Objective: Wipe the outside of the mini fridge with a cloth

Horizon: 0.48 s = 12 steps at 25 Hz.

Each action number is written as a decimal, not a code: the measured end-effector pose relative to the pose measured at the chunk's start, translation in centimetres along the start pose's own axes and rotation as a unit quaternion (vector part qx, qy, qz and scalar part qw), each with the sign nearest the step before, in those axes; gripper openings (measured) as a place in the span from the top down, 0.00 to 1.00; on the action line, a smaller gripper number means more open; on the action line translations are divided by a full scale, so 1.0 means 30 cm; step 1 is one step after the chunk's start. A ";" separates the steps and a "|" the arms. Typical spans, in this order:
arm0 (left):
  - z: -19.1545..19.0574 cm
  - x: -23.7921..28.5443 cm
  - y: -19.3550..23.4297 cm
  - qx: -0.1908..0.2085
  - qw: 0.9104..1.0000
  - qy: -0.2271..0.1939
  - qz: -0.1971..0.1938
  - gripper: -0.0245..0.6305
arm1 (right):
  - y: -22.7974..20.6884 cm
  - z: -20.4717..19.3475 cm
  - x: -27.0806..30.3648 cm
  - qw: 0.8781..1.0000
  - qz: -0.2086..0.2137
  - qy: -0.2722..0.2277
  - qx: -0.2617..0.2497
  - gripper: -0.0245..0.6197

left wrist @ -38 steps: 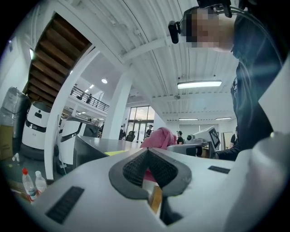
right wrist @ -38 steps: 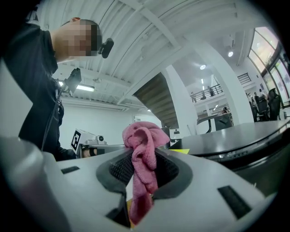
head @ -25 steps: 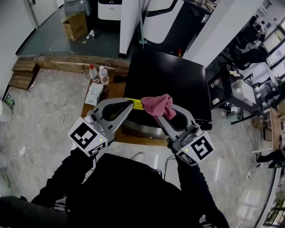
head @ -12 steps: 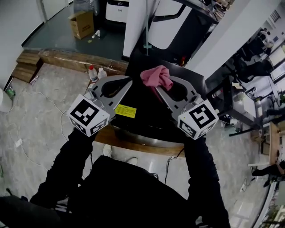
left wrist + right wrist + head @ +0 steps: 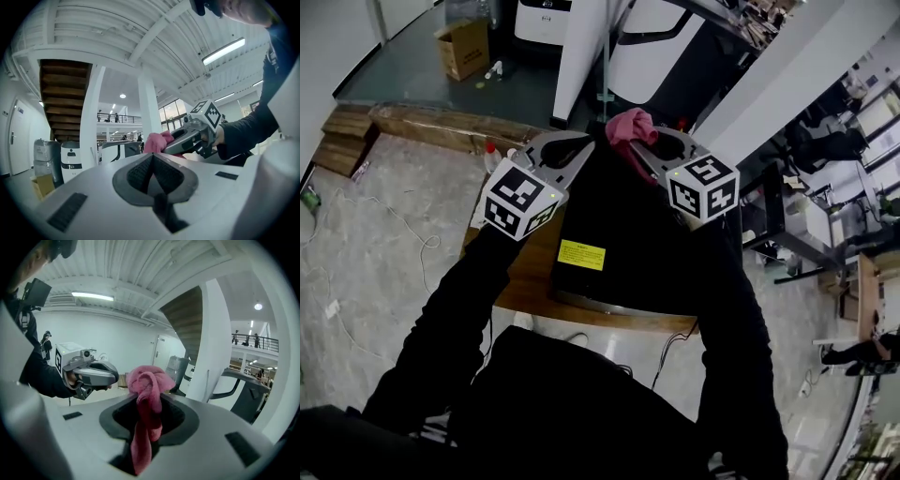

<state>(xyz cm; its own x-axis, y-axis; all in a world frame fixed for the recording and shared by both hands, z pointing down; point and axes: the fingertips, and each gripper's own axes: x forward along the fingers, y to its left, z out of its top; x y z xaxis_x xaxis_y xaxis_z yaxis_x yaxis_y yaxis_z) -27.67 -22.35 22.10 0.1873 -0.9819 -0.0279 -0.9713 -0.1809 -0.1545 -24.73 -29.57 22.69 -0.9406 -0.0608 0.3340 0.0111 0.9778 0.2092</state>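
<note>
The black mini fridge stands below me, seen from above, with a yellow label on its top. Both grippers are held up over its far edge, tips close together. My right gripper is shut on a pink cloth; in the right gripper view the cloth bunches above the jaws and hangs down between them. My left gripper is shut and holds nothing; its pads meet in the left gripper view, which also shows the right gripper with the cloth. Both gripper views look out into the room, not at the fridge.
The fridge sits on a low wooden platform. A cardboard box and a white column stand beyond it. A plastic bottle shows beside the left gripper. A cable lies on the floor at left; a black rack stands at right.
Both grippers have risen and moved forward, from the fridge's near edge to over its far edge. The pink cloth stays in the right gripper.
</note>
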 end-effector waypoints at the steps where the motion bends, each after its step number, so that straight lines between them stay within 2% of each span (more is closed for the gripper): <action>1: -0.013 0.010 0.030 -0.006 1.000 0.002 -0.002 0.95 | -0.016 -0.010 0.049 1.000 0.005 0.011 0.012 0.80; 4: -0.052 0.036 0.083 -0.024 1.000 0.000 0.001 0.95 | -0.033 -0.062 0.163 0.998 0.017 0.039 0.035 0.80; 7: -0.095 0.062 0.123 -0.041 0.999 0.005 0.006 0.95 | -0.040 -0.129 0.258 0.996 0.016 0.080 0.023 0.80; 9: -0.119 0.076 0.145 -0.050 0.999 0.011 0.004 0.95 | -0.040 -0.164 0.301 0.994 0.012 0.108 -0.002 0.80; 12: -0.149 0.090 0.169 -0.056 0.998 0.019 0.006 0.95 | -0.041 -0.187 0.333 0.988 -0.006 0.139 -0.071 0.80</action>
<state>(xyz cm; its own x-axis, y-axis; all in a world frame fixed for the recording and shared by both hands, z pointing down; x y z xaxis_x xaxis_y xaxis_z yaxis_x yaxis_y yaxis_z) -32.76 -26.17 25.64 0.1719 -0.9851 0.0090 -0.9841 -0.1721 -0.0432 -32.24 -32.50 30.91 -0.8121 -0.1436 0.5656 0.0665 0.9402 0.3341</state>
